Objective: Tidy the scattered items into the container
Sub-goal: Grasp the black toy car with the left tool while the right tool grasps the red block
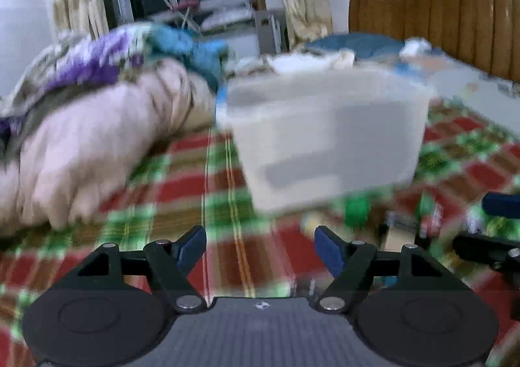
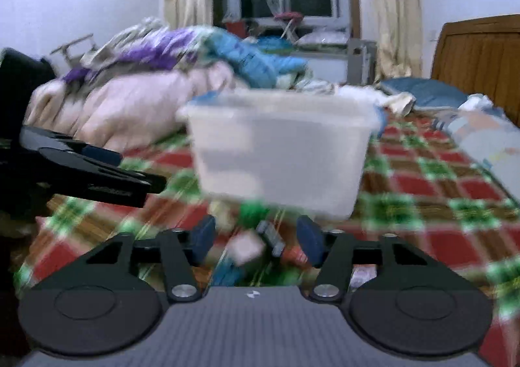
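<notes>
Bedroom clutter frames everything: a plaid bedspread (image 2: 438, 185) in red and green covers the bed, with a heap of quilts (image 2: 136, 100) at ten o'clock and a wooden headboard (image 1: 438, 19) at two o'clock. Both views are smeared by motion blur. At twelve o'clock sits the translucent container (image 2: 279, 152), upright on the bedspread. Just in front of it, between it and the right gripper (image 2: 256, 238), lie the scattered items (image 2: 250, 237), small and too blurred to name. Both tools are spread apart and empty; the left gripper (image 1: 260, 250) shows only bedspread between its fingers, with the items off at three o'clock. The risk, I judge, is clamping two crowded items at once, or nudging the light container back. The left gripper juts in at nine o'clock of the right view, so the tools could collide.
</notes>
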The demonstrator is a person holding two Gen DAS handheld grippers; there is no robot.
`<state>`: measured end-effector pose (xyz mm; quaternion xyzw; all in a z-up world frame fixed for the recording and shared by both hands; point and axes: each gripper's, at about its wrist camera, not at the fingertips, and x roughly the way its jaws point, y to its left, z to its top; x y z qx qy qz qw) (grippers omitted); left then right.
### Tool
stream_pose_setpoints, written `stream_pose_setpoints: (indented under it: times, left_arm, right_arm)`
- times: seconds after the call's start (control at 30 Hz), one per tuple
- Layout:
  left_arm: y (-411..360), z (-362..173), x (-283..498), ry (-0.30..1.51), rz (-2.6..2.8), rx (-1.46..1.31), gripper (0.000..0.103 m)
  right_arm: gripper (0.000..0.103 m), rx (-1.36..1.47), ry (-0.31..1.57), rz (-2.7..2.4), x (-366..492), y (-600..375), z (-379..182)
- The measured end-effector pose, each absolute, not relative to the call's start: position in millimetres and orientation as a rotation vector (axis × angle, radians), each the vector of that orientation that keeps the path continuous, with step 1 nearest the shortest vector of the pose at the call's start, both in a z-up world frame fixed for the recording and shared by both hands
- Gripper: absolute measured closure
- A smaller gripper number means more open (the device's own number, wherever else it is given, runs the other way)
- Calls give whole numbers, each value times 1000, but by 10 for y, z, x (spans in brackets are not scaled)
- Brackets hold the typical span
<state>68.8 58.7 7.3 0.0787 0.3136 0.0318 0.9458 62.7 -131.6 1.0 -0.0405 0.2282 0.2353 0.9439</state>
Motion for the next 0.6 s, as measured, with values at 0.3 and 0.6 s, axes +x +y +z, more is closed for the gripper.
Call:
stream_pose_setpoints:
  times: [0.3, 0.6]
  left_arm:
    - [699, -406, 496, 722, 22, 192, 27]
    - [690, -503, 724, 704, -16, 211, 26]
  right_arm:
    - [68, -199, 540, 538, 235, -922, -411]
    - [77, -202, 609, 506, 368, -721, -635]
